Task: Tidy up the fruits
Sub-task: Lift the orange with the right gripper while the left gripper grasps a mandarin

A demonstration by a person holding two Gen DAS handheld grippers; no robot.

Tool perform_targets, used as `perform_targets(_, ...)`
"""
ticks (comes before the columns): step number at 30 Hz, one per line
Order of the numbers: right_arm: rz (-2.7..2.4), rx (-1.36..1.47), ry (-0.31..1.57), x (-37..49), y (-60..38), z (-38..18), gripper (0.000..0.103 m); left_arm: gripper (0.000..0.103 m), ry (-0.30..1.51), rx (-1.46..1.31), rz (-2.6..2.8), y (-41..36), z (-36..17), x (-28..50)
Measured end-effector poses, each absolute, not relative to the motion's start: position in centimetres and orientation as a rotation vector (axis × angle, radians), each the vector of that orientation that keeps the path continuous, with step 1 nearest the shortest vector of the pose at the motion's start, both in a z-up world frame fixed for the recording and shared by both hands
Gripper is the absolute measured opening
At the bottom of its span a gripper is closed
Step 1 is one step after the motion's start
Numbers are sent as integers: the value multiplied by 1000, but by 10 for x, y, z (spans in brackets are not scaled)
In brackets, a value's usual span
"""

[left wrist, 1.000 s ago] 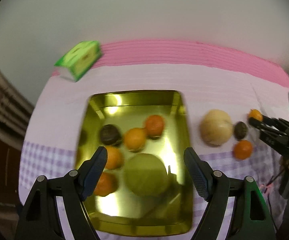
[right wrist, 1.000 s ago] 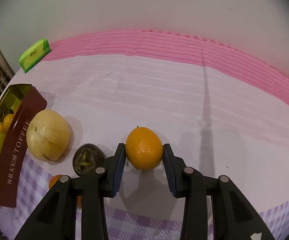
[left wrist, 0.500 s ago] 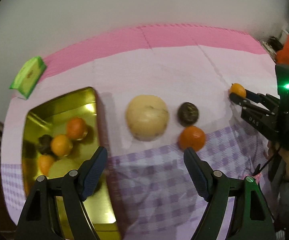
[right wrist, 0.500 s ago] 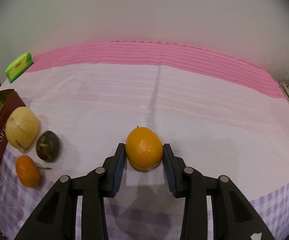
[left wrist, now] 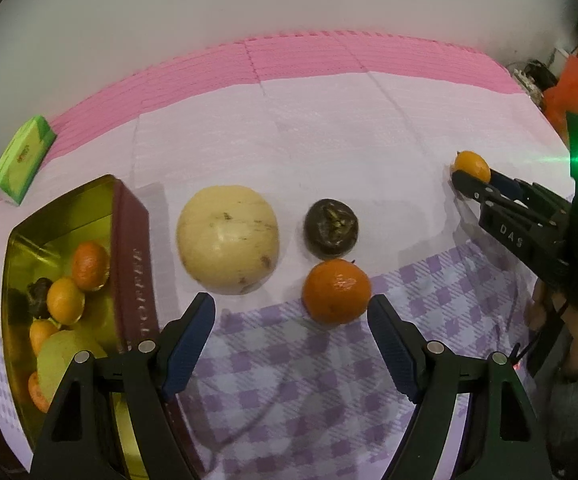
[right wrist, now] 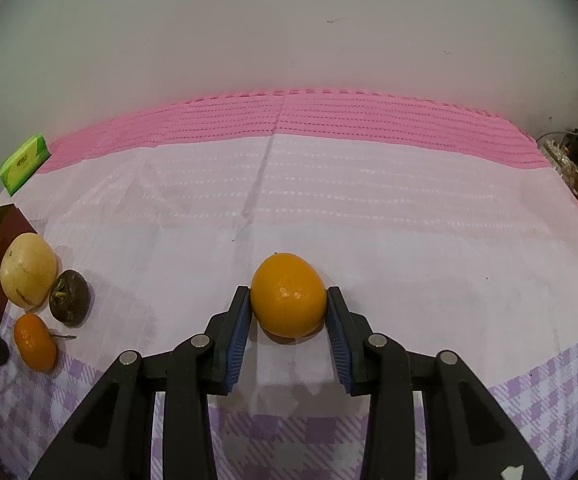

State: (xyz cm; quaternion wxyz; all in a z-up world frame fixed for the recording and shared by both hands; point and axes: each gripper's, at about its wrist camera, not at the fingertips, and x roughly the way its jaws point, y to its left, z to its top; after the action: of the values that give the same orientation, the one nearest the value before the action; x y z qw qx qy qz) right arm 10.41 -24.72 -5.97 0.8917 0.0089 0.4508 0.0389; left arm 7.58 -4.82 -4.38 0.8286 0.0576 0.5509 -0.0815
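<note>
My right gripper point(right wrist: 288, 322) is shut on a yellow-orange fruit point(right wrist: 288, 296) and holds it low over the white cloth; it also shows in the left wrist view point(left wrist: 472, 165). My left gripper point(left wrist: 291, 328) is open and empty, just in front of an orange tangerine point(left wrist: 337, 291). A dark brown fruit point(left wrist: 331, 229) and a pale yellow melon point(left wrist: 228, 239) lie behind it. The gold tin point(left wrist: 21, 236) at the left holds several small orange fruits, a dark fruit and a green pear point(left wrist: 65, 356).
A green packet point(left wrist: 23, 160) lies at the back left on the pink mat point(left wrist: 309, 56). An orange object point(left wrist: 577, 92) and cables sit at the far right edge. The purple checked cloth point(left wrist: 289, 408) covers the near side.
My left gripper has swung right from over the tin to the loose fruits. My right gripper has carried the yellow-orange fruit further right, away from them.
</note>
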Motion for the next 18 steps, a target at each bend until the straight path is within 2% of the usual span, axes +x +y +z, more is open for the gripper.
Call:
perform_targets(7, 79, 38, 955, 105, -249, -60, 35, 74, 1195, 110, -192, -56, -54, 80)
perform_targets(16, 79, 36, 955, 104, -249, -61, 35, 60, 1210, 110, -209, -66, -64, 94)
perform_targets(18, 80, 36, 955, 104, -249, -61, 35, 54, 1218, 105, -214, -68, -66, 95)
